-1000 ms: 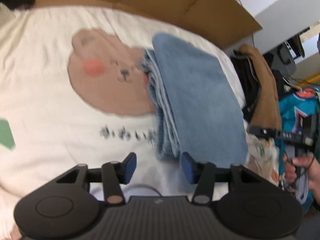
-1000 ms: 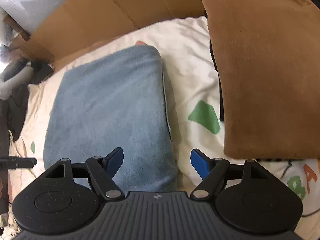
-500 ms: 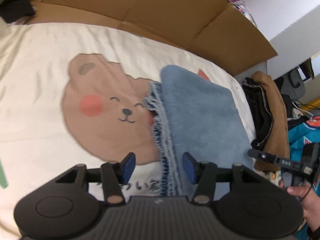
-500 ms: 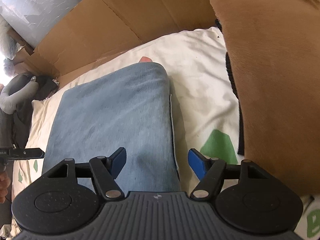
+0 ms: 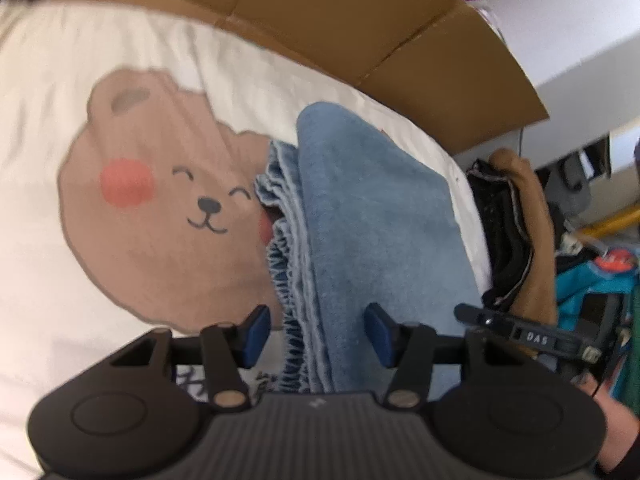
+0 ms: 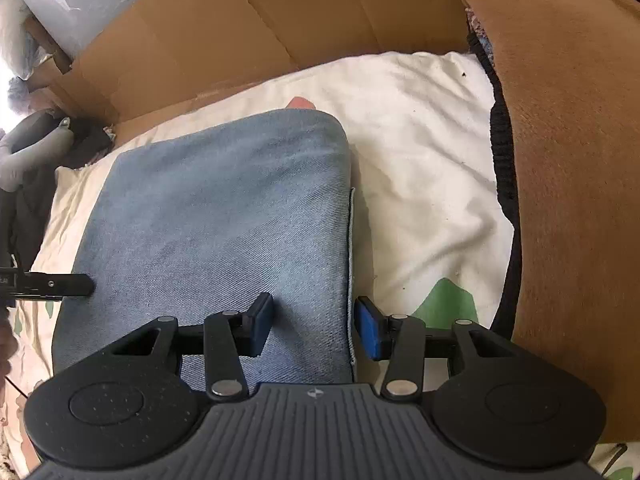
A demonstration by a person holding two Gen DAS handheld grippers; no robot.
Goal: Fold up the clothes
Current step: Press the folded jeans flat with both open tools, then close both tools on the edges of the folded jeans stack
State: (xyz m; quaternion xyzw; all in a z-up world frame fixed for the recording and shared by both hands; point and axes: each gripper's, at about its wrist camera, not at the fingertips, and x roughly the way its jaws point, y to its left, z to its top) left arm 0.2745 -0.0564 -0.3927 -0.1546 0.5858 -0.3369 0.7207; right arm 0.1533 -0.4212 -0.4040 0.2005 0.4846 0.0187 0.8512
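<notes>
A folded blue denim garment [image 5: 372,216] lies on a white bedspread with a bear print [image 5: 160,200]. My left gripper [image 5: 318,334] hangs low over the garment's near left side. The gathered waistband edge [image 5: 288,280] runs between its blue pads, which do not press it, and the jaws are opening slightly. My right gripper [image 6: 314,328] straddles the right edge of the denim [image 6: 224,216]. Its jaws are closing with the folded edge between them, and the cloth is not visibly pinched. The right gripper's finger [image 5: 500,324] also shows in the left wrist view.
Brown cardboard [image 6: 240,40] stands along the far side of the bed. A stack of folded clothes topped by a brown garment [image 6: 560,200] lies right of the denim, with white bedspread [image 6: 420,160] between. Teal clothing [image 5: 580,284] lies beyond the bed's right edge.
Both grippers have come lower and closer to the denim. The right jaws have narrowed around its right edge. The waistband edge now lies between the left fingers.
</notes>
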